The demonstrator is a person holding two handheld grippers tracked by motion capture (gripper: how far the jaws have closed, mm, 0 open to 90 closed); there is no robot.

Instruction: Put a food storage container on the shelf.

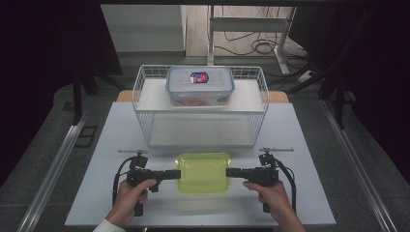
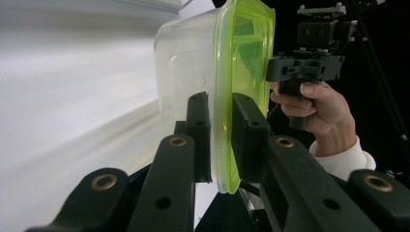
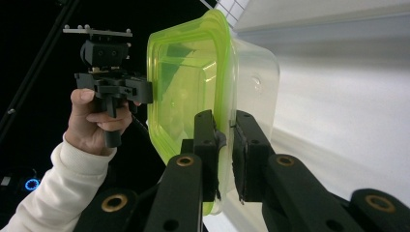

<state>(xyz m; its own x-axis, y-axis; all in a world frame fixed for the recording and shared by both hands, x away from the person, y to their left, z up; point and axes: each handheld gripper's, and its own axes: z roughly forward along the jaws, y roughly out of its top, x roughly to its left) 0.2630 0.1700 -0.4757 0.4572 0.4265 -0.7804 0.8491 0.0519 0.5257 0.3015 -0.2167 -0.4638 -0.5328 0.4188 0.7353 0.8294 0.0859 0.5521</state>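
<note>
A clear plastic container with a yellow-green lid (image 1: 203,172) hangs just above the white table, held from both ends. My left gripper (image 1: 177,174) is shut on the lid's left rim, which runs between its two black pads (image 2: 199,121) in the left gripper view. At the opposite end my right gripper (image 1: 229,172) is shut on the right rim (image 3: 223,145). Each gripper view shows the container (image 2: 217,72) (image 3: 212,82) edge-on, with the other hand and its gripper beyond it.
A white wire basket (image 1: 145,96) stands at the back of the table (image 1: 290,203), with a clear blue-lidded food box (image 1: 200,86) resting on its top. Metal rails run along both sides of the table. A desk frame and cables lie on the floor behind.
</note>
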